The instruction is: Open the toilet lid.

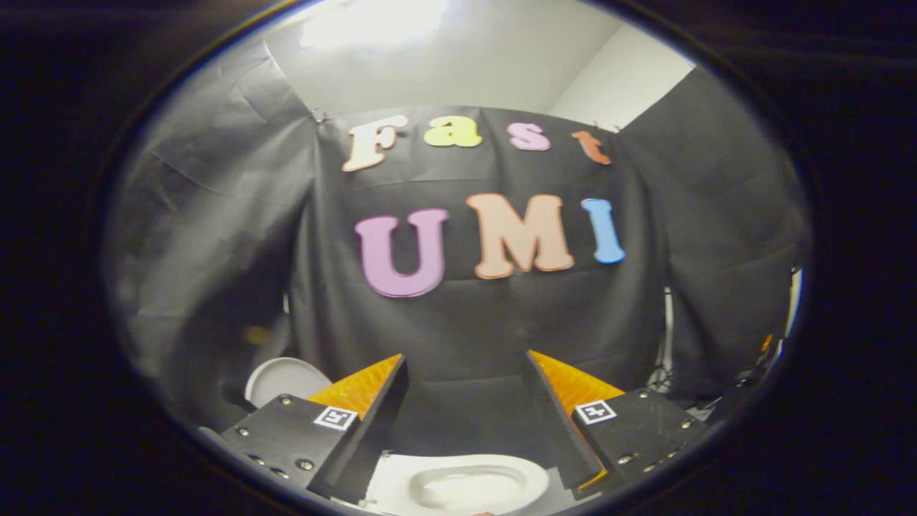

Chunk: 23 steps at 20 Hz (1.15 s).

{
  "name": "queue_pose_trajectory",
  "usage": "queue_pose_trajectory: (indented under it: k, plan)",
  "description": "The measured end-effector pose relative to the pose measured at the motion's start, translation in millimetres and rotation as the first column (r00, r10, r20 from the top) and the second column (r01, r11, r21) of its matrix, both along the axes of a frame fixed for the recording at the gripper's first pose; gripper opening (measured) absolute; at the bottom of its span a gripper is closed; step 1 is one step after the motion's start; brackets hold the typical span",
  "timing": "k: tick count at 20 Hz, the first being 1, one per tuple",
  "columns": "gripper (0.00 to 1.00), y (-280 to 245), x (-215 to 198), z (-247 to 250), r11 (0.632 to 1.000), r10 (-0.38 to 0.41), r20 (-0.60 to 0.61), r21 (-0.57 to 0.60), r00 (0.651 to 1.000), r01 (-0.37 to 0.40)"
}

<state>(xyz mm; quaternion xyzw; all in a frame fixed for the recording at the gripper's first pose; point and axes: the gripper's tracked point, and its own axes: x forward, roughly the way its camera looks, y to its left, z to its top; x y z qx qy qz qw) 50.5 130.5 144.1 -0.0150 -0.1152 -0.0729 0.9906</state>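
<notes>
A small white toilet [458, 486] sits low between the bases of my two fingers, close under the gripper. Its top shows an oval rim with a pale hollow inside. Whether the lid lies flat on it or stands raised I cannot tell from this angle. My gripper [466, 357] is open, its fingers spread wide with nothing between them. The fingertips point over the toilet toward the black cloth wall.
A white round disc-like object [285, 380] rests beyond my left finger, near the foot of the cloth wall [473, 322]. Cables and small clutter [745, 373] show past my right finger at the wall's edge. A pale ceiling lies above the cloth.
</notes>
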Motion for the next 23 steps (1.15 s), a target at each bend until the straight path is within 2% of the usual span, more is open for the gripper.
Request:
queue_pose_trajectory:
  k: [3,6,9,18,23]
  plan:
    - [0.95,-75,-23,-15,0.990,-0.139,-0.015,0.015,0.990,0.139]
    - [0.95,-142,-56,-40,0.962,-0.268,-0.044,0.030,0.962,0.270]
    - [0.95,-183,-85,-69,0.935,-0.350,-0.085,0.027,0.933,0.354]
    - [0.95,-220,-112,-144,0.900,-0.419,-0.235,0.020,0.877,0.436]
    - [0.95,-232,-126,-169,0.874,-0.440,-0.268,0.091,0.857,0.477]
